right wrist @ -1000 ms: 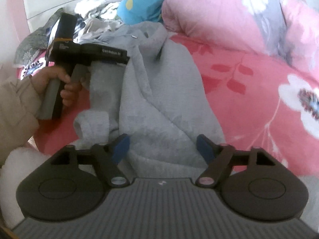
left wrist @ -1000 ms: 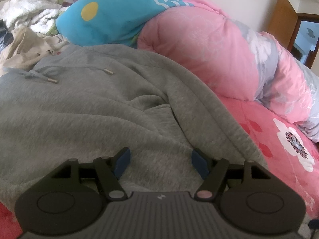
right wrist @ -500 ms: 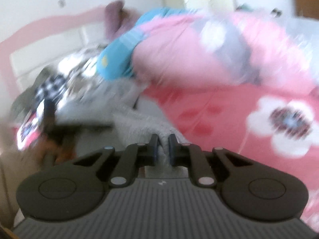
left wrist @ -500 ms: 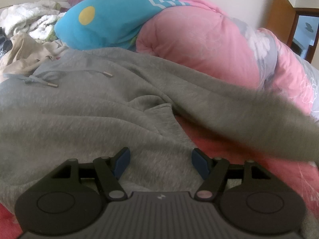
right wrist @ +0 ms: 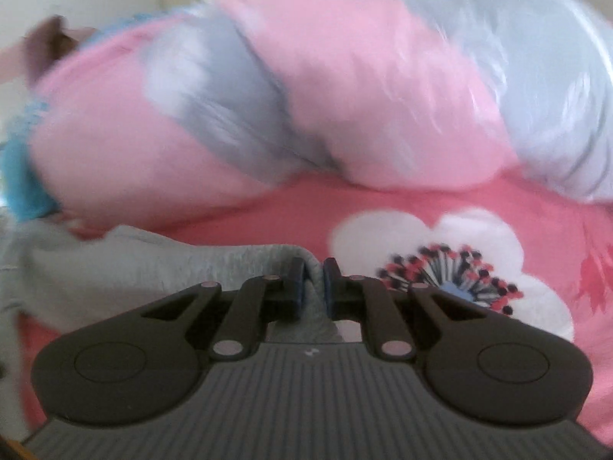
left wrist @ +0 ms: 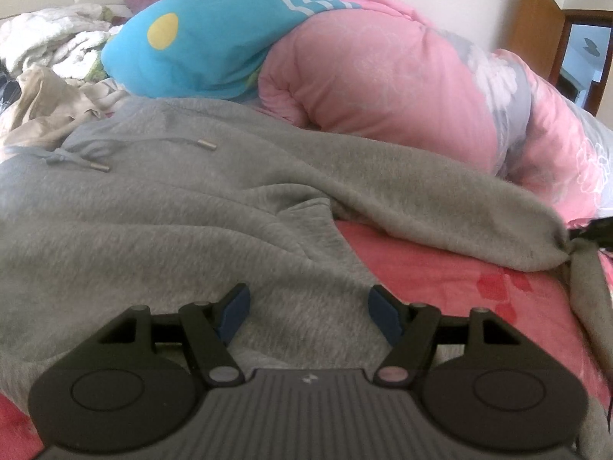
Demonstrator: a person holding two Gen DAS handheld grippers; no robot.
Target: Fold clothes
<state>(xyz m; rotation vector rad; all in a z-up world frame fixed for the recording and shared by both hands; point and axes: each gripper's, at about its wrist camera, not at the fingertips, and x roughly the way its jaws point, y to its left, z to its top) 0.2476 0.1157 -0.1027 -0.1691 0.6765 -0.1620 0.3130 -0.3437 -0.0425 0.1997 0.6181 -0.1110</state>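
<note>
Landmark for all places: the grey hoodie (left wrist: 161,230), spread on the red floral bedsheet (left wrist: 440,268).

Beyond the hoodie lies a rolled pink quilt (left wrist: 383,96); a blue cushion (left wrist: 214,38) sits against the quilt's end, past the hoodie's neck. A beige garment (left wrist: 42,115) is bunched beside the hood end.

Hoodie body: lies flat, its drawstrings (left wrist: 84,157) at the neck end, away from the left tool. One sleeve (left wrist: 402,207) runs out from the shoulder, stretched almost straight, long axis crosswise to the body. Between sleeve and body the sheet shows bare. The sleeve's cuff end (left wrist: 563,245) is drawn to a tight point at the outer end, where a dark tool tip grips it.

Right gripper (right wrist: 310,280): jaws have just been closing and now stand pressed nearly together, pinching a fold of grey sleeve cloth (right wrist: 312,272). Right-wrist view is blurred; cloth trails off from the jaws toward the body. This hand is at the sleeve's outer end, so it is the nearer one for any sleeve move.

Left gripper (left wrist: 306,314): jaws spread wide, over the hoodie's body near its hem side, nothing between the pads (left wrist: 233,310). Contact with the cloth cannot be told.

Judgement: the sleeve is pulled out straight; the next move likely carries the cuff back across onto the body, along the sleeve's own axis.
</note>
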